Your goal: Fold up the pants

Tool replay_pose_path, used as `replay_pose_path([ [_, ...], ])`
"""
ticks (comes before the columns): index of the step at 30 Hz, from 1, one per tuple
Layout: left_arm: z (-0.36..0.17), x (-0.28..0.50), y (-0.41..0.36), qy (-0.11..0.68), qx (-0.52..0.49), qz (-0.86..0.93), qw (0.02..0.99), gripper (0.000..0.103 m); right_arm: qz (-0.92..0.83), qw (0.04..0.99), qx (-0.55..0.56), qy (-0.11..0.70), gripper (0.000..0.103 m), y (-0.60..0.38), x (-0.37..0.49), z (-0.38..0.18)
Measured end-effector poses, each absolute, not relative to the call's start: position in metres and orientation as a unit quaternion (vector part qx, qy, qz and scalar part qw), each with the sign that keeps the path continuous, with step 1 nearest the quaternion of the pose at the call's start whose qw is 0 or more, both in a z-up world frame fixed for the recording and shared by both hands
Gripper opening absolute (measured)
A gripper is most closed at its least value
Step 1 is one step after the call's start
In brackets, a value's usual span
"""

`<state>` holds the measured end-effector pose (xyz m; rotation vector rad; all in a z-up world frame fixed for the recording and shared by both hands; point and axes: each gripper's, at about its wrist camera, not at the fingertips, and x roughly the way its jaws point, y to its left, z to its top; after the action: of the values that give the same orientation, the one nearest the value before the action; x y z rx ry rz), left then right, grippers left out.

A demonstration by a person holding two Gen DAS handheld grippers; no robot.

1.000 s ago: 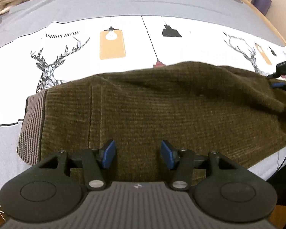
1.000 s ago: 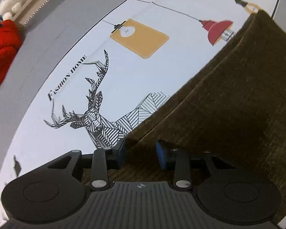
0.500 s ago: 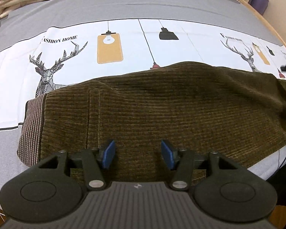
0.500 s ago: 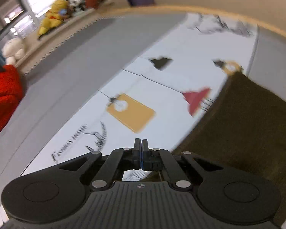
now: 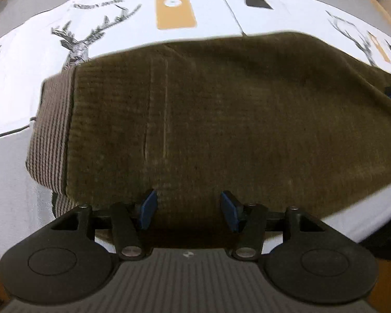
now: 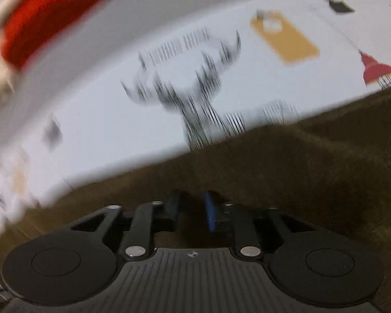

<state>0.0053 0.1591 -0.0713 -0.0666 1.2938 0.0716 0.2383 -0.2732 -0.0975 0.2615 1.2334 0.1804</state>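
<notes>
Lying on the bed sheet [image 5: 208,13], one pair of brown pants [image 5: 221,117] runs crosswise ahead of both fingers, striped waistband [image 5: 52,130] leftward. Left gripper [image 5: 189,210] fingers stand spread at its near edge; right gripper [image 6: 191,212] fingers, narrowly parted and just opening, pinch nothing.

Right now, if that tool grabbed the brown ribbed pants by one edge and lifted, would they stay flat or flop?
The brown ribbed knit pants would probably flop: they already drape and crease softly over the printed bedsheet. The thick, fuzzy-looking knit suggests they won't slip easily, though they may be fairly heavy for cloth. The striped cuff band looks denser and may hang a little straighter.
</notes>
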Motion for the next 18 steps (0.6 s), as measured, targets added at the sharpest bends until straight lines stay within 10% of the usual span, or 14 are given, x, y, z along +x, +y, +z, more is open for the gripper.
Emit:
replay_pose_path([
  [18,-0.034,-0.015,0.256,0.505,-0.125,0.159,0.839,0.060,0.107,0.876,0.086,0.463,0.033,-0.253,0.220,-0.041],
])
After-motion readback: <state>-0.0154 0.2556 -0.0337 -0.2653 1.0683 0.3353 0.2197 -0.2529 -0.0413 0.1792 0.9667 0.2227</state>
